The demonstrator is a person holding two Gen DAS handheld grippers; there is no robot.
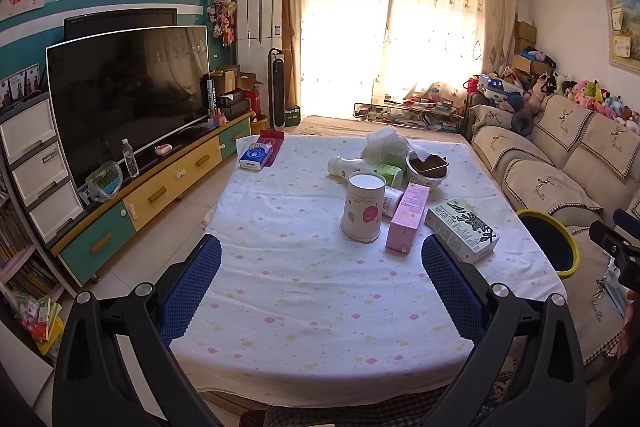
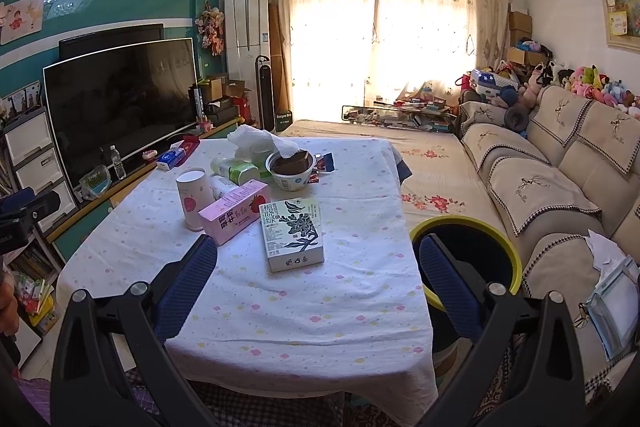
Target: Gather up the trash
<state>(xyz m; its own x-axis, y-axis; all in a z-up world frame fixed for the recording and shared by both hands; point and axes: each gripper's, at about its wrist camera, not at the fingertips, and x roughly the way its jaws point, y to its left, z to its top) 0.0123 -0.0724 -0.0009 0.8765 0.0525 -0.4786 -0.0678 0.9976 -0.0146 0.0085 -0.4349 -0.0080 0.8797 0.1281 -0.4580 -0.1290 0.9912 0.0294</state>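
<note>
Trash is piled at the middle of a table with a white flowered cloth [image 1: 304,291]: a white paper cup [image 1: 362,207], a pink carton [image 1: 408,217], a green-patterned box [image 1: 462,229], a white bottle [image 1: 344,165], a bowl [image 1: 427,171] and crumpled white paper [image 1: 386,143]. A black bin with a yellow rim [image 2: 466,267] stands off the table's right side. My left gripper [image 1: 320,275] hangs open over the near cloth, short of the cup. My right gripper [image 2: 318,275] is open too, just short of the green-patterned box [image 2: 292,235], its right finger in front of the bin.
A beige sofa [image 2: 560,187] with stuffed toys runs along the right. A large television [image 1: 128,91] on a low cabinet lines the left wall. A blue tissue pack [image 1: 256,155] lies at the table's far left corner. A low padded bench [image 2: 428,163] sits behind the bin.
</note>
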